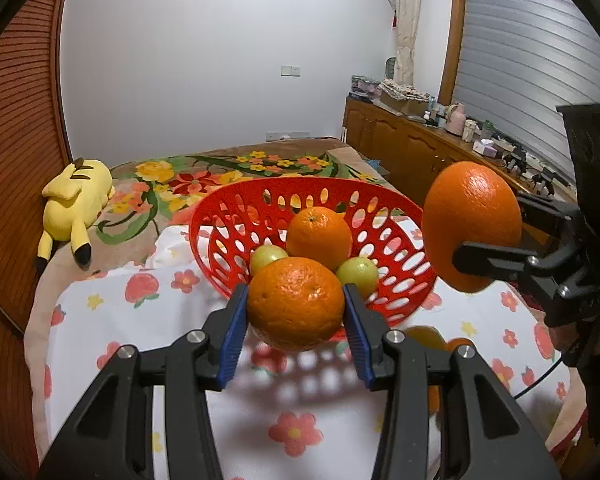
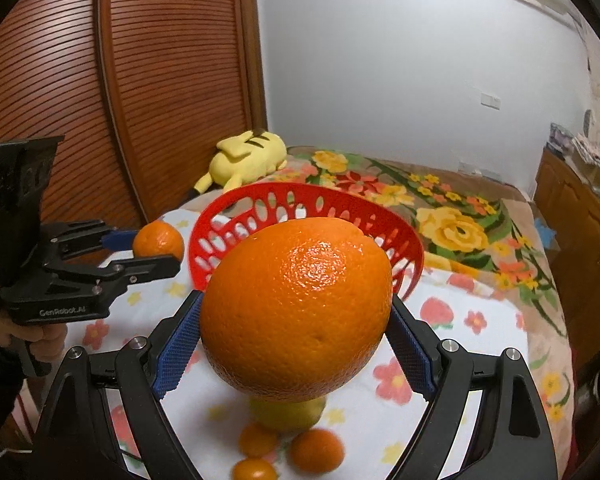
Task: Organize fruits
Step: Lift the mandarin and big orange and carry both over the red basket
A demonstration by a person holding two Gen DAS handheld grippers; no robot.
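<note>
A bed carries a white cloth printed with red flowers and strawberries, laid over a floral blanket; a yellow plush toy lies near a louvred wooden wardrobe; a wooden cabinet runs under the shuttered window. A red perforated basket sits on the cloth, holding an orange and two green fruits. The left gripper, level and just before the basket's near rim, has its blue-padded fingers clamped on a small orange; the right gripper, raised beside the basket, grips a large orange; several small loose fruits lie on the cloth below it.
</note>
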